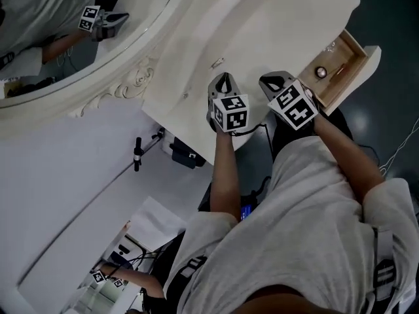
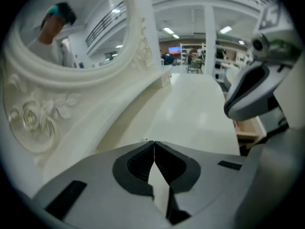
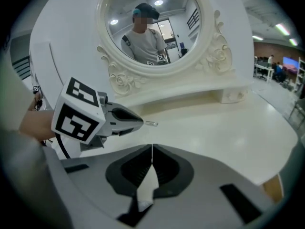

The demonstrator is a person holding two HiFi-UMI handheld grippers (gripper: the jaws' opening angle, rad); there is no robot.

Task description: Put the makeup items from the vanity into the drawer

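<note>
On the white vanity top [image 1: 275, 25] lies one small silvery makeup item [image 1: 217, 62], a little beyond my two grippers. In the right gripper view this small item [image 3: 151, 123] lies just past the tip of the left gripper [image 3: 136, 119]. My left gripper [image 1: 223, 77] hovers over the near edge of the top, jaws shut and empty [image 2: 154, 142]. My right gripper [image 1: 270, 78] hangs beside it on the right, also shut with nothing held [image 3: 152, 146]. The wooden drawer [image 1: 350, 63] stands pulled out at the right, with a round item [image 1: 321, 72] and a thin stick inside.
An oval mirror [image 3: 152, 27] in a carved white frame rises at the back of the vanity and reflects a person. Below the top, by the wall, a black bracket [image 1: 137, 152] and a dark device [image 1: 184, 154] stick out. Papers and gear lie on the floor at lower left.
</note>
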